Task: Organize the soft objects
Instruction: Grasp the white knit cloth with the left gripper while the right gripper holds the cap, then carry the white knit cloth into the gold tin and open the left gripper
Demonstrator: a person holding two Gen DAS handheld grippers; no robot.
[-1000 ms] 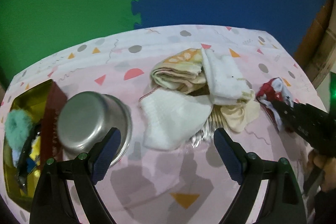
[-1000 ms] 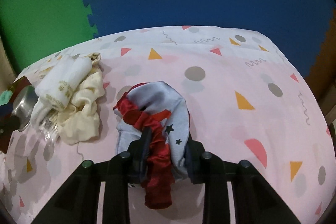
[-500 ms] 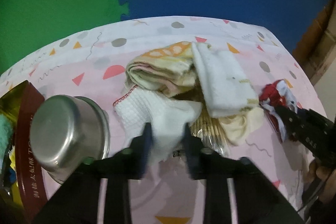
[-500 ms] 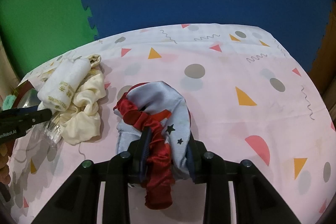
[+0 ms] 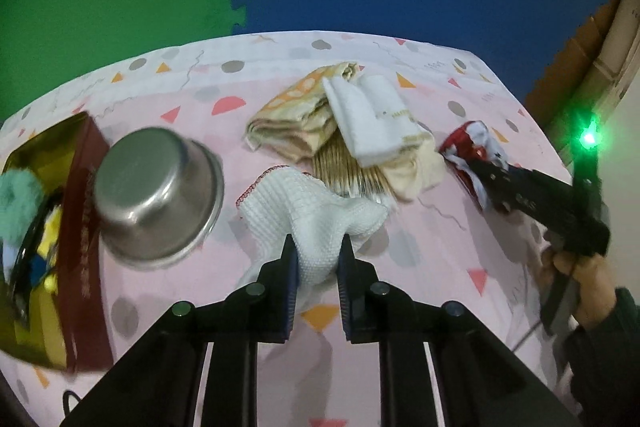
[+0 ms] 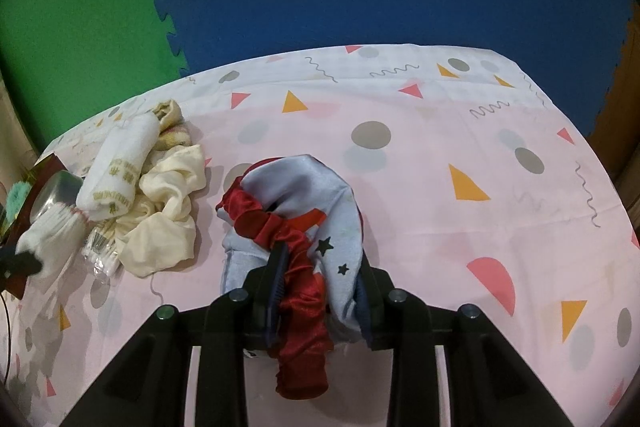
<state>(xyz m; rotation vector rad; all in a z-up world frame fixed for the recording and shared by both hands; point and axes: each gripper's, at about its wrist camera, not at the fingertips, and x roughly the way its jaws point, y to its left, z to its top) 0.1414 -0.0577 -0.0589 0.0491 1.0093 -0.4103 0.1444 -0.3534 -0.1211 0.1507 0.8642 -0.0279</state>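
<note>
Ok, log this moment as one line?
left claw: shut on white cloth | right claw: shut on red-and-blue fabric | tin: untouched

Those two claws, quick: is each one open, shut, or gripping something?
Left claw: shut on the white waffle-knit cloth.
Right claw: shut on the red and pale blue satin fabric bundle.

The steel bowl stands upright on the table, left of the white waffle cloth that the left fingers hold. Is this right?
Not quite. The steel bowl is upside down, base up, as the left wrist view shows. It is left of the white waffle cloth, which the left gripper pinches.
</note>
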